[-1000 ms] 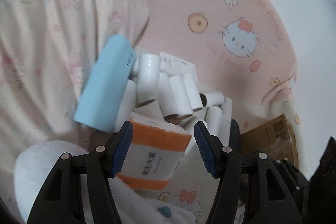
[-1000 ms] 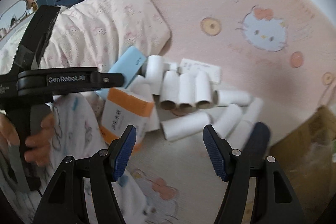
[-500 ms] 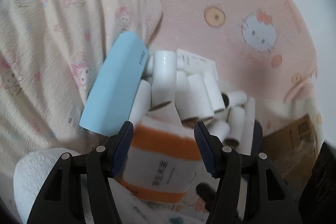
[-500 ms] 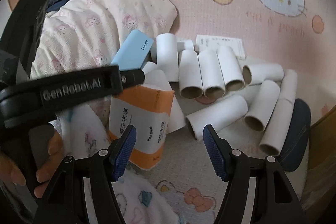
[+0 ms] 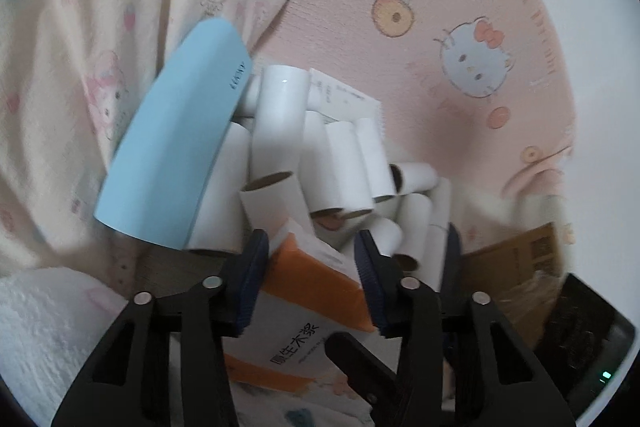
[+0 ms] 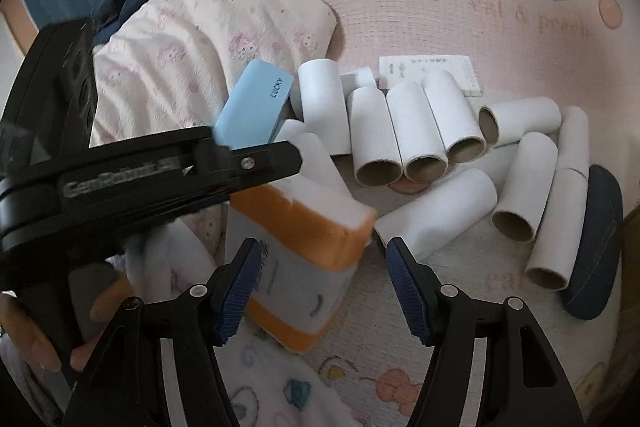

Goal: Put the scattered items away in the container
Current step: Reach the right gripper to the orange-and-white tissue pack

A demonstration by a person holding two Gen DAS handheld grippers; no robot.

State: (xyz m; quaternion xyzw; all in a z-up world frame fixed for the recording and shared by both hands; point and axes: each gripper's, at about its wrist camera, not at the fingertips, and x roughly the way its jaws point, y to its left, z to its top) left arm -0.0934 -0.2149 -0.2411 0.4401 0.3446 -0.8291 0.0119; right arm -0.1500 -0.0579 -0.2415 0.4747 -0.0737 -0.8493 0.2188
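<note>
Left gripper [image 5: 310, 277] has the orange-and-white tissue pack [image 5: 316, 291] between its fingers, jaws partly closed with the pads right at the pack's sides — whether they're pinching it or only bracketing it, I can't tell from here. The pack sits tilted, one end propped on the heap of cardboard tubes [image 6: 416, 131] just behind it. Soft pack, so the best bet looks like a squeeze across the narrow middle and a straight lift, nothing dragged through those tubes. Right gripper [image 6: 322, 285] hangs just in front of the pack, jaws well apart, holding nothing.

What's in the way? The blue box [image 6: 256, 107] leans on the tubes just behind the pack — a careless pull could tip it. A floral quilt [image 6: 200, 27] bunches up beside the pack. A brown cardboard box [image 5: 520, 263] sits beyond the tubes, likely the container.
</note>
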